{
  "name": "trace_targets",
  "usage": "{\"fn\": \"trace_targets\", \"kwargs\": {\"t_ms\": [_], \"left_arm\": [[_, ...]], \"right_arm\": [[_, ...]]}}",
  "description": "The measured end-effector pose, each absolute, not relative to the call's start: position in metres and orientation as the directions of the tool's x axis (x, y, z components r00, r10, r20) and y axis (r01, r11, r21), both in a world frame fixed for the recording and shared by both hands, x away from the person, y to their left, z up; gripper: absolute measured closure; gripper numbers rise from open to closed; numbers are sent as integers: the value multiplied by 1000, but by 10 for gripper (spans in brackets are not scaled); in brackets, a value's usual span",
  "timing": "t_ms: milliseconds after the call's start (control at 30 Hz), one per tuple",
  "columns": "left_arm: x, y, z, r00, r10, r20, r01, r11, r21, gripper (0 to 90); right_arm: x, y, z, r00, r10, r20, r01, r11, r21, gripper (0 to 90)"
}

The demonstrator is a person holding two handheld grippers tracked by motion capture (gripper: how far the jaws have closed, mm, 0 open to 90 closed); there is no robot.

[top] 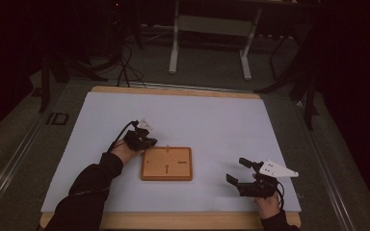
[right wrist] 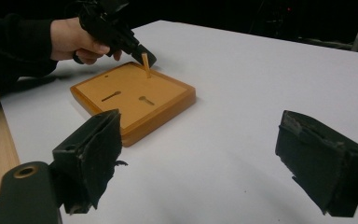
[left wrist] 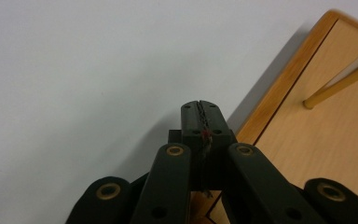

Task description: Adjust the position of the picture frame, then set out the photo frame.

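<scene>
A: From the high view, where's the work?

B: A wooden board lies flat on the white table, a bit left of the middle and toward the near edge. The left gripper is at the board's far-left corner, its hand coming in from the near left. The right gripper sits well apart, near the table's near-right corner, with its jaws spread and nothing between them.

A: And the left gripper view?

B: The left gripper has its jaws pressed together, with something thin and dark caught low between them; I can't tell what it is from here. Just right of the tips runs the edge of the board, with a thin pin lying on its face.

A: The right gripper view?

B: The right gripper stands wide open, empty, over bare table. Farther off, the left gripper is clamped on a small wooden peg, held upright with its lower end at the far corner of the board. Two keyhole-shaped slots show on the board's face.
</scene>
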State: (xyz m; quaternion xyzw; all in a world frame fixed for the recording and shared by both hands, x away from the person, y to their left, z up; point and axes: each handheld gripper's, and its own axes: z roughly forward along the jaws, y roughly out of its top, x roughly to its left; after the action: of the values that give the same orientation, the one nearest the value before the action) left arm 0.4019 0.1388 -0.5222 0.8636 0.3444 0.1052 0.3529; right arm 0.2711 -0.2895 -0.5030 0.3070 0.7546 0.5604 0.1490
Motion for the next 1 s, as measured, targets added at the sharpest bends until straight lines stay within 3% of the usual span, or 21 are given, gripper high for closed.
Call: {"fn": "trace_targets", "kwargs": {"t_ms": [67, 100, 133, 200, 367, 1000], "left_arm": [[400, 141, -519, 738, 672, -67, 517, -499, 696, 900], [400, 141, -519, 738, 672, -67, 517, -499, 696, 871], [399, 142, -517, 737, 673, -67, 514, -492, 703, 786], [398, 144, -514, 733, 676, -74, 514, -480, 711, 786], [393, 153, -508, 747, 655, -114, 512, -457, 727, 686], [369, 136, -496, 822, 557, -118, 441, -493, 750, 556]], "right_arm": [[271, -290, -503, -767, 630, 118, 297, 185, 937, 139], [271, -289, -503, -767, 630, 118, 297, 186, 937, 139], [271, -289, -503, -768, 630, 116, 296, 188, 936, 139], [271, -289, -503, -768, 630, 116, 297, 189, 936, 139], [271, -288, -504, -769, 629, 115, 297, 192, 935, 139], [271, -286, -505, -774, 622, 120, 295, 187, 937, 135]]}}
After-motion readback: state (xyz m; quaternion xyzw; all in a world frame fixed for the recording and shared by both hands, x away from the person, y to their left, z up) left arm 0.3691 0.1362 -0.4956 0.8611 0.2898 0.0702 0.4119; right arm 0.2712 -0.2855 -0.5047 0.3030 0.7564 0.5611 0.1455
